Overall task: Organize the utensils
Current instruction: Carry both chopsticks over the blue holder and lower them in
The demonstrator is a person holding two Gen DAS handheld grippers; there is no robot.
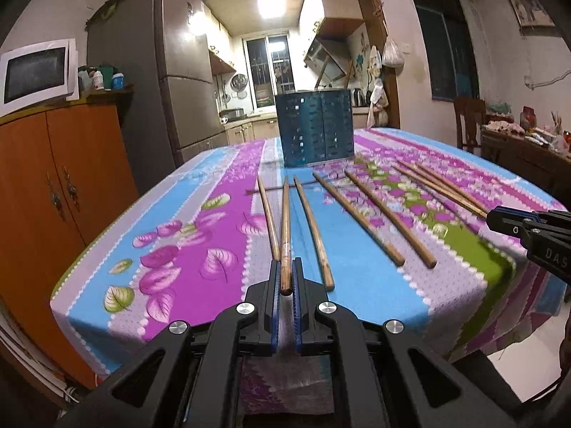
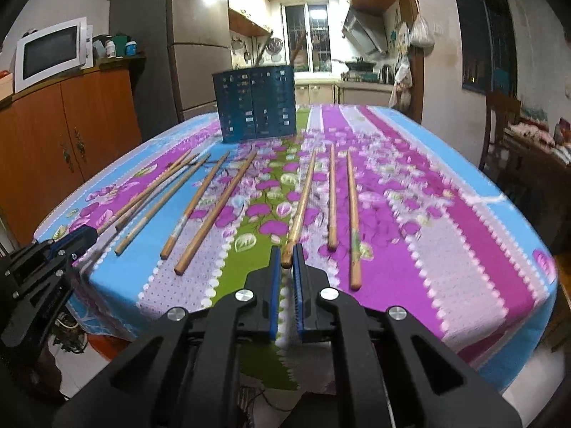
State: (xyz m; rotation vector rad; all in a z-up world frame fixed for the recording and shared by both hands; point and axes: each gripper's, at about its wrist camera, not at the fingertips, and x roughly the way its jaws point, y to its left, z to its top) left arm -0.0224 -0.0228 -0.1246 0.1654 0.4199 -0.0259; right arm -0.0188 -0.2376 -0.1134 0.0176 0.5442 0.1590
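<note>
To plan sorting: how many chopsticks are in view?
8 chopsticks: three at left, one between the left fingers; two in the middle; three at right, one between the right fingers. Holder inside unseen.

Dim room, pale walls. Ahead, past the bench (image 1: 171, 249) under its floral cloth, a lit kitchen doorway with a bright ceiling lamp (image 1: 272, 6), barred window (image 1: 270, 66) and wall cabinets. Left: orange wooden cupboard (image 1: 60, 185) bearing a white microwave (image 1: 37, 73), then a tall grey fridge (image 1: 171, 71). Right: dark window (image 1: 448, 50), framed picture (image 1: 528, 5), wooden chair (image 1: 469, 123).
</note>
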